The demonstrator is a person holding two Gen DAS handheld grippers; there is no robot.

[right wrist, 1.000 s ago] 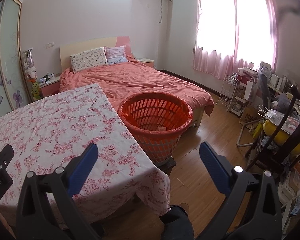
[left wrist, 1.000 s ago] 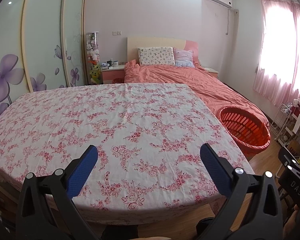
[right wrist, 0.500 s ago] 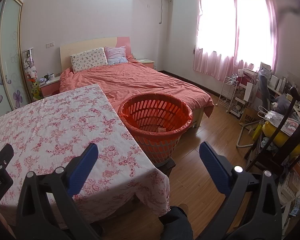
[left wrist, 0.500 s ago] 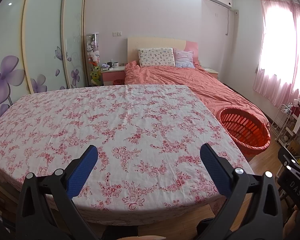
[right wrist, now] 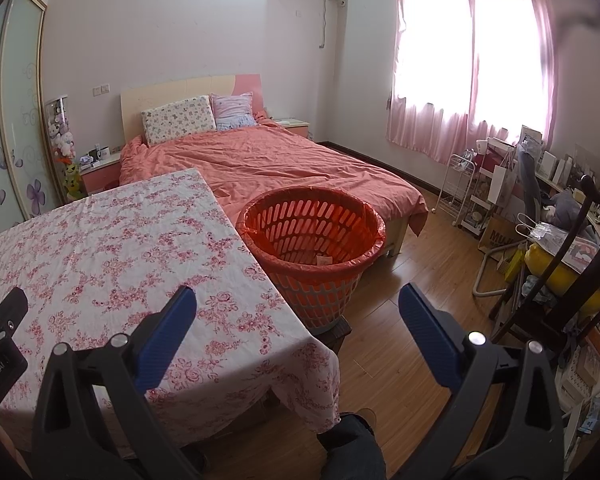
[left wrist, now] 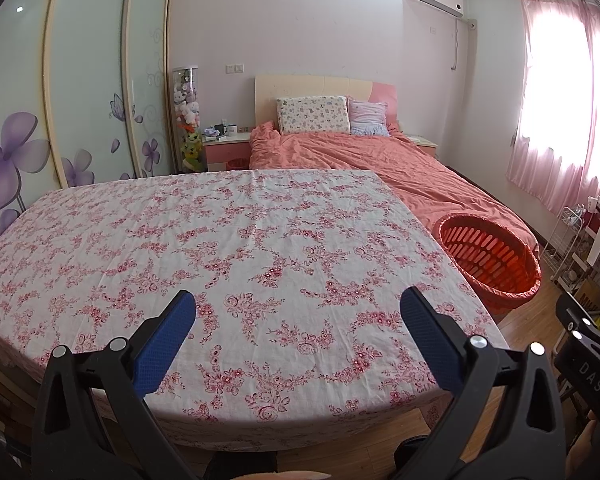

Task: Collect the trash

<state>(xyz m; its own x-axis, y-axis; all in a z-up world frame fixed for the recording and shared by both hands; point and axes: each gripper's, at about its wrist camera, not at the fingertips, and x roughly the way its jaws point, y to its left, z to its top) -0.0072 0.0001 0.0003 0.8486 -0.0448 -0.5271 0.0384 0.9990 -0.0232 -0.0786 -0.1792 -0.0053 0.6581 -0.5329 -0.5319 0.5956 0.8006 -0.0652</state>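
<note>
The left gripper (left wrist: 298,314) and right gripper (right wrist: 298,310) both gaped wide, holding nothing, above the floral tablecloth (left wrist: 236,248). The orange basket (right wrist: 312,240) stood just beside the table's edge, perhaps with a scrap (right wrist: 324,259) inside.

The left wrist view looks forward from the near edge of the table (left wrist: 260,248), toward the bed (left wrist: 380,164) at upper centre. The right wrist view looks from the table's right corner, over the basket (right wrist: 312,240) at centre. Both views share the table, the bed and the basket (left wrist: 492,256).
</note>
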